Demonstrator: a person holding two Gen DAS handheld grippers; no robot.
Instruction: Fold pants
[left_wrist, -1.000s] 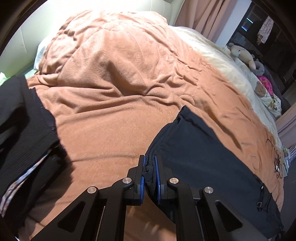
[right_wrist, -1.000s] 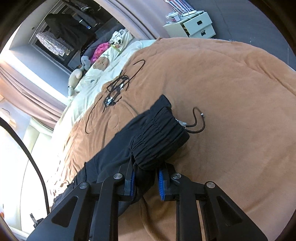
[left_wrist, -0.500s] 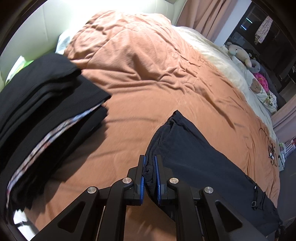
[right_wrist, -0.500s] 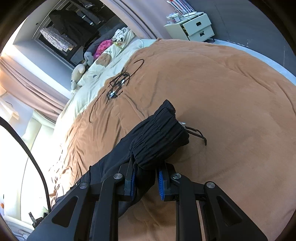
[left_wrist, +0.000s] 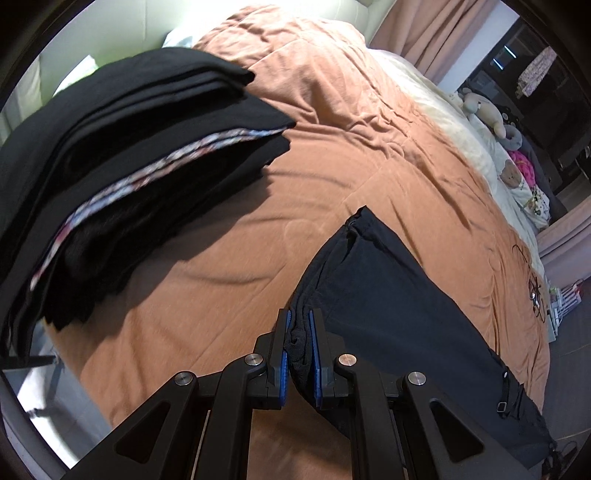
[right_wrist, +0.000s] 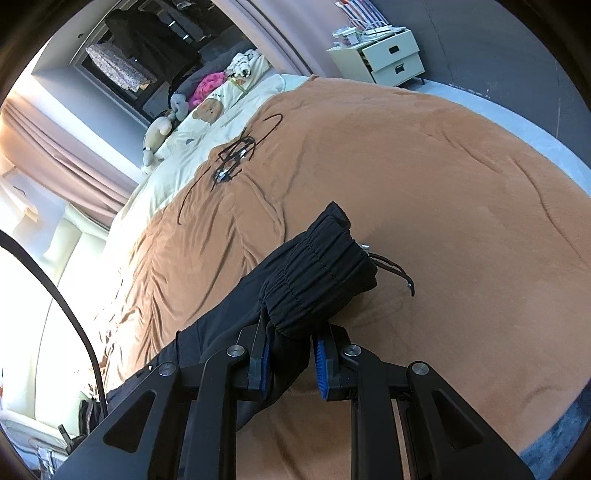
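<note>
While the dark pants (left_wrist: 388, 295) lie stretched across the brown blanket (left_wrist: 332, 155) of a bed, I hold them at both ends. My left gripper (left_wrist: 299, 343) is clenched on a bunched fold of the fabric at the leg end, the cloth squeezed tight between the blue pads (left_wrist: 283, 350). From there the garment runs away to the right along the bed's near edge, with a small buckle (left_wrist: 501, 398) showing on it farther along.

My right gripper (right_wrist: 291, 354) grasps the pants (right_wrist: 317, 284) just under the gathered elastic waistband (right_wrist: 325, 273), which bulges up above the fingers; the blue pads (right_wrist: 320, 360) press dark cloth between them. A drawstring (right_wrist: 395, 271) trails from the waistband onto the blanket (right_wrist: 443, 177).

To the left in the left wrist view, a stack of folded dark clothes (left_wrist: 129, 166) sits on the bed, well apart from the pants, with a patterned layer showing in its edge. A tangle of black hangers (right_wrist: 232, 158) lies on the blanket beyond the waistband. Past it are a cream quilt with a bear print (right_wrist: 210, 109), a plush toy (right_wrist: 157, 136), pink curtains (right_wrist: 55, 147) and a white nightstand (right_wrist: 388, 57) by the wall.
</note>
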